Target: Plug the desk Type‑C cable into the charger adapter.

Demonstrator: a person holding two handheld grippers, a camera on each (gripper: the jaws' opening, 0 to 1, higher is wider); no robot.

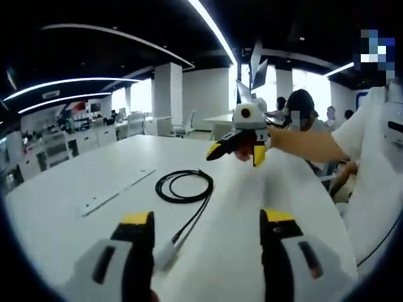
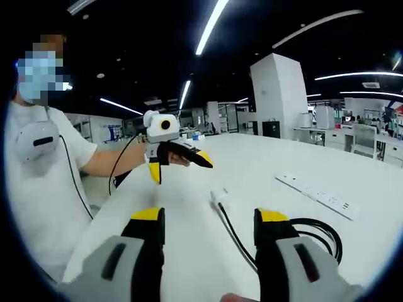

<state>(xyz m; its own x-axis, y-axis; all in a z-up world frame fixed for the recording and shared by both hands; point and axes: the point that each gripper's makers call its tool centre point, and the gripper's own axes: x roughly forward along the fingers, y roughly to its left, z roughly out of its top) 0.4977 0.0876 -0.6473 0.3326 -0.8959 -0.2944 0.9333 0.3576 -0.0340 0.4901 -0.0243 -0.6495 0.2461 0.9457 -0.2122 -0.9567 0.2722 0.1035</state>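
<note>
Type-C cable (image 1: pixel 185 187) coiled on table (image 1: pixel 75 182), plug between open left hand-held gripper (image 1: pixel 208 220) jaws

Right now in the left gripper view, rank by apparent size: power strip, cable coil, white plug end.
1. Power strip, longest.
2. Cable coil, close behind; the strip lies foreshortened, so these two are unsure.
3. White plug end, smallest, though nearest the camera.
</note>
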